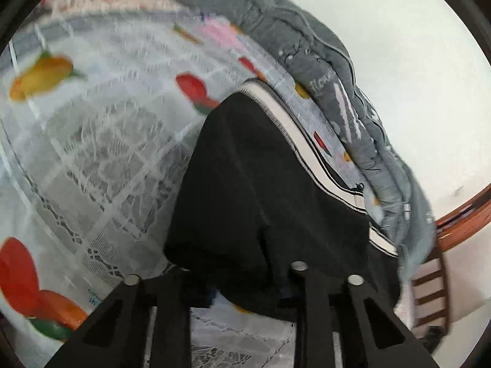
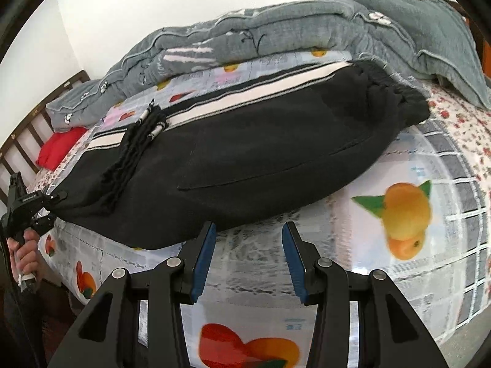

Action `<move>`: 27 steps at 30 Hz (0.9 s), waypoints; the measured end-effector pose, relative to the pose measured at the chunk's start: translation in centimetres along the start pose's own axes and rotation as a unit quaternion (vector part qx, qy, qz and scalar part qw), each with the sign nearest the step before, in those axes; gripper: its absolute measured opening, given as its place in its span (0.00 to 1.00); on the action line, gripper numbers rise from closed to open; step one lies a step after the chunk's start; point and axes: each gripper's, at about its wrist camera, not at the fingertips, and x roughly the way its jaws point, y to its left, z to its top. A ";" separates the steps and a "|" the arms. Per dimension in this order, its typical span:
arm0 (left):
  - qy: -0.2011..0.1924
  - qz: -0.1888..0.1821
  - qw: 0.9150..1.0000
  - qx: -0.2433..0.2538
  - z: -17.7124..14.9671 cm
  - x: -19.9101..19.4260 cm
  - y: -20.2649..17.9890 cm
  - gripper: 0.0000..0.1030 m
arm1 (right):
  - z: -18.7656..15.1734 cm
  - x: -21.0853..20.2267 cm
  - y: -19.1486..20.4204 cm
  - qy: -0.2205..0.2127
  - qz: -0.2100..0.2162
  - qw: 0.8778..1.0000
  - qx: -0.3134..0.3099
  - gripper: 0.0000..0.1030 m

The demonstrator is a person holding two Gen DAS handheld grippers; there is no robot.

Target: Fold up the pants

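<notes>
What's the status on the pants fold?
Left gripper shut on pants at one end. Right gripper open, empty, near pants' front edge. Pants lie lengthwise on bed. Grey quilt bunched behind, touching the far edge.

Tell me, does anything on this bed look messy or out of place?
The grey quilt lies bunched in rumpled folds along the far side of the bed. The black pants lie fairly flat, their drawstring trailing loose across the fabric.

Pale script on grey quilt (image 1: 325, 79), blue print on bedsheet (image 2: 291, 326), both unreadable
</notes>
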 end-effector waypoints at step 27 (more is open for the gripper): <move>0.075 -0.043 0.926 0.367 -15.8 10.3 -28.5 0.14 | 0.0 -6.3 -11.0 -0.043 -0.049 0.997 0.049 0.43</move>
